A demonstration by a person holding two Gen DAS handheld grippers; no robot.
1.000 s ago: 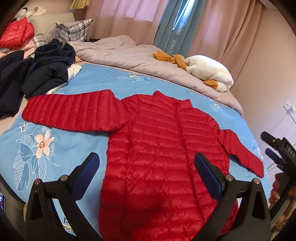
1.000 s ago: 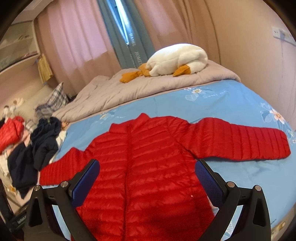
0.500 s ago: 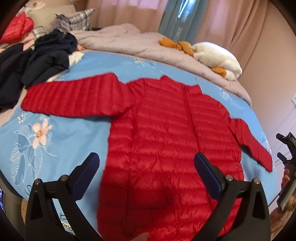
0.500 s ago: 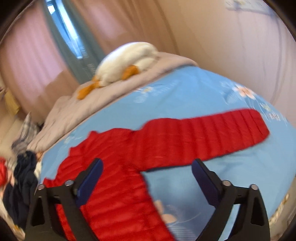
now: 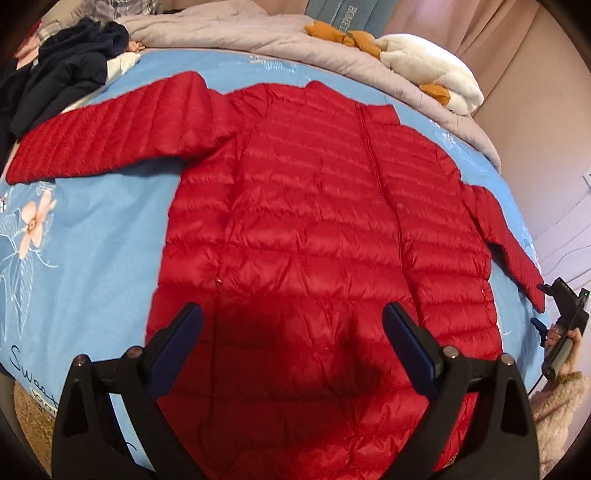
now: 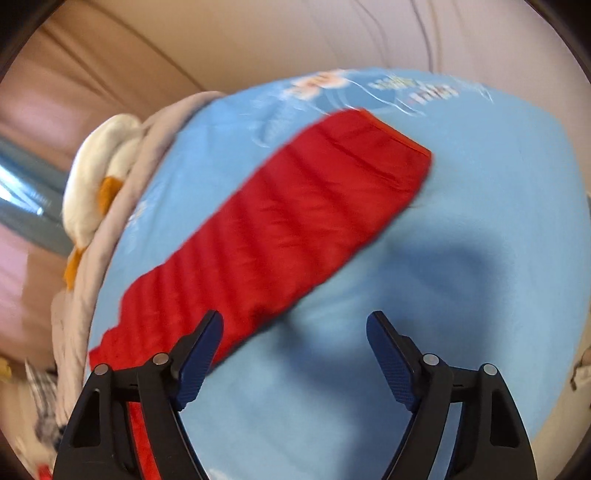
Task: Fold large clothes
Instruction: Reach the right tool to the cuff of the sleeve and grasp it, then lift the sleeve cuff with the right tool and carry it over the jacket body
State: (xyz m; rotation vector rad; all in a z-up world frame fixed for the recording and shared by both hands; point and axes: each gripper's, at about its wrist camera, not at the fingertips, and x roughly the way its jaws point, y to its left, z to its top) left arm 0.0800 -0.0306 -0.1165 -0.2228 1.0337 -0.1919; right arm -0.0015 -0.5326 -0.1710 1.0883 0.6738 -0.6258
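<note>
Two grippers hover over a red puffer jacket spread flat on a blue bedsheet for folding. Left gripper: jaws spread, empty, above the hem. Right gripper: jaws closing, nothing between, beside the sleeve.

Left black plastic two-finger gripper: dark blue textured pads, silver pivot screws on triangular cut-out arms. Right black plastic two-finger gripper: same build (picture blurred). Fuzzy cream fleece sleeve at wrist, thin cable beside.

curtain: "HOME…" (cut off) | sheet: "Swee…" | right gripper: "DAS"
</note>
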